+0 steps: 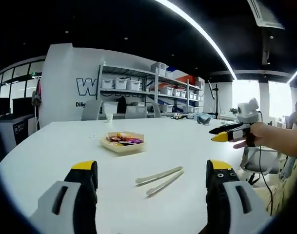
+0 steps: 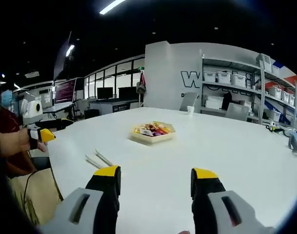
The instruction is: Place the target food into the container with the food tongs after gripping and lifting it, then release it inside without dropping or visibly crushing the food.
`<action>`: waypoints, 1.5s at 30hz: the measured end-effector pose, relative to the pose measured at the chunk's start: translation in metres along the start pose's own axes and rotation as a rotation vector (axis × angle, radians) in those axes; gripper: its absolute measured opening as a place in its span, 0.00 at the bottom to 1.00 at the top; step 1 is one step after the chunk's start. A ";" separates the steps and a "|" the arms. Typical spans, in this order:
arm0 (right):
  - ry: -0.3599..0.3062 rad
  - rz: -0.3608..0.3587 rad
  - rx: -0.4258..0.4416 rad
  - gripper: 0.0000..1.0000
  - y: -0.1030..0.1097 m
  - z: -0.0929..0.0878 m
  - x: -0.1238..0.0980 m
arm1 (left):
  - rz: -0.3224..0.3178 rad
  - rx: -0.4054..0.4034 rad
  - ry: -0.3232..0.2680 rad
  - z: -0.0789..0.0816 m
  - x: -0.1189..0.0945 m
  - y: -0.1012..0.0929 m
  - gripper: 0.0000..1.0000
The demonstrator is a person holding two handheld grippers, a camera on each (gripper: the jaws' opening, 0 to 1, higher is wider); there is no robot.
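**A:** Okay so where are we at? Nearest thing in the left gripper view is our left gripper (image 1: 151,178), jaws spread wide, nothing between them. Same story in the right gripper view: right gripper (image 2: 156,179) spread and empty, hanging over bare table (image 2: 236,161).

**B:** Yep, and the tongs (image 1: 160,180) are lying flat on the table just past the left jaws, a bit right of centre, arms slightly splayed with the joined end pointing far right. From the other side they sit to the left of the right gripper. Nobody's touching them yet.

**A:** So the step in hand is picking up the tongs, we'd say. Best bet is probably to come down across both arms near the middle, so that closing our jaws also closes the tongs. Grab too near the joined end and we'd guess we lose squeeze at the tips.

**B:** Agreed. They're thin and flat on the surface, so we need the jaws low, nearly scraping the table, or we'll just skid over them.

**A:** The food is farther out: the tray (image 1: 122,144) with colourful pieces in it sits mid-table, well apart from the tongs. Can't tell from here what the pieces are, or which container we drop into.

**B:** Room-wise we're fine. Open white table all around the tray, near edge curving close on the left, chairs and shelves way at the back.
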State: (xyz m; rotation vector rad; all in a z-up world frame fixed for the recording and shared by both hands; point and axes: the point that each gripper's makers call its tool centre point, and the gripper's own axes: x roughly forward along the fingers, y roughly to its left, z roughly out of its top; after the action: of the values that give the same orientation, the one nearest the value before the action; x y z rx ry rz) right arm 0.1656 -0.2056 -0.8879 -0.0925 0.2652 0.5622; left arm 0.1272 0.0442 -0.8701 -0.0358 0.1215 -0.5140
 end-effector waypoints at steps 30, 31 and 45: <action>0.073 -0.024 0.063 0.92 0.047 -0.023 0.048 | 0.099 -0.053 0.090 -0.022 0.016 0.018 0.99; 0.072 -0.027 0.064 0.93 0.047 -0.023 0.048 | 0.101 -0.057 0.089 -0.022 0.016 0.018 0.99; 0.082 -0.057 0.127 0.99 0.039 -0.028 0.048 | 0.120 -0.089 0.115 -0.031 0.019 0.024 0.99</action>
State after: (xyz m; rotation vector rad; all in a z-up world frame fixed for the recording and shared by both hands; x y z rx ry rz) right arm 0.1772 -0.1525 -0.9286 -0.0004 0.3758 0.4849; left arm 0.1515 0.0561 -0.9044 -0.0858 0.2574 -0.3900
